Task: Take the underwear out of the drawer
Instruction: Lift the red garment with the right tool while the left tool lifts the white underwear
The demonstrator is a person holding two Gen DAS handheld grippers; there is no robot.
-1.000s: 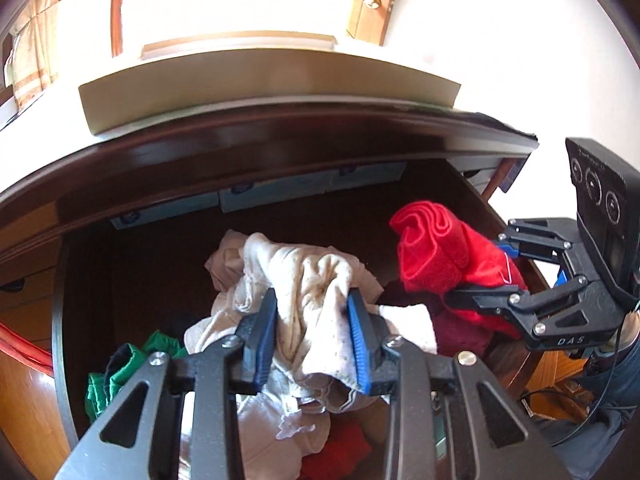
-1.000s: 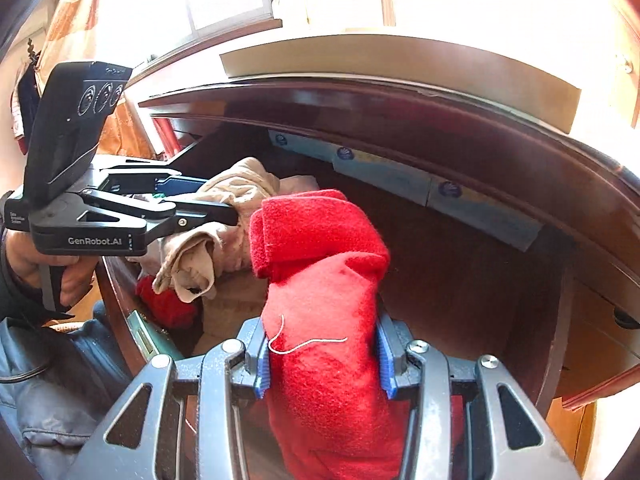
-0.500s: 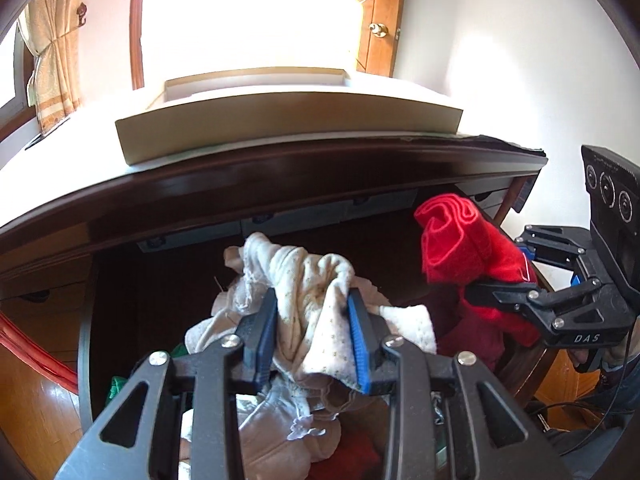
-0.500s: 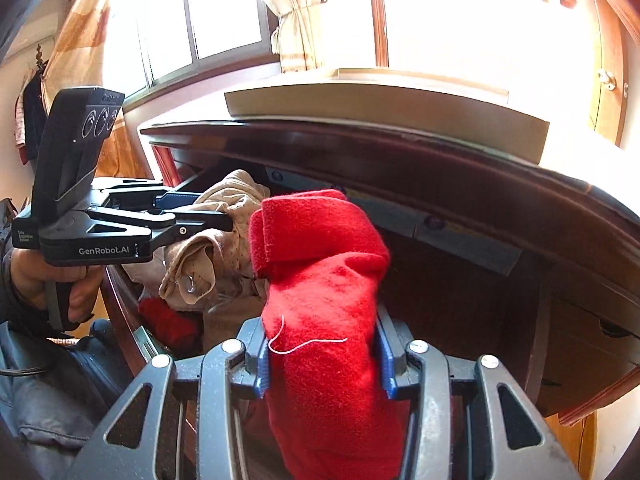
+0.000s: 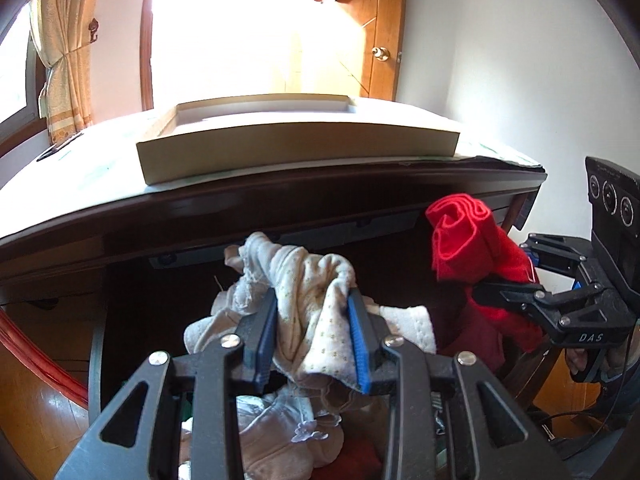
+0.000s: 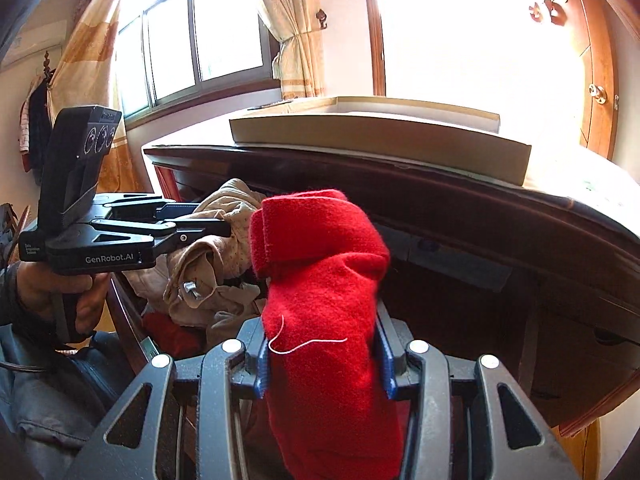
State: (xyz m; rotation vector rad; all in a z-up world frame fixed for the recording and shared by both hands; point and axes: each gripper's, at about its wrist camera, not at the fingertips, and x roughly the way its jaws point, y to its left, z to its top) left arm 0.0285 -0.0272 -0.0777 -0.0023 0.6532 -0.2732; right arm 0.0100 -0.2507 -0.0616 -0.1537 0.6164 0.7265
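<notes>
The left gripper is clamped on a cream dotted undergarment, holding it bunched above the open dark wooden drawer. To its right, the right gripper is clamped on a red fleecy garment, also lifted above the drawer. A shallow cardboard box sits on the far desktop.
</notes>
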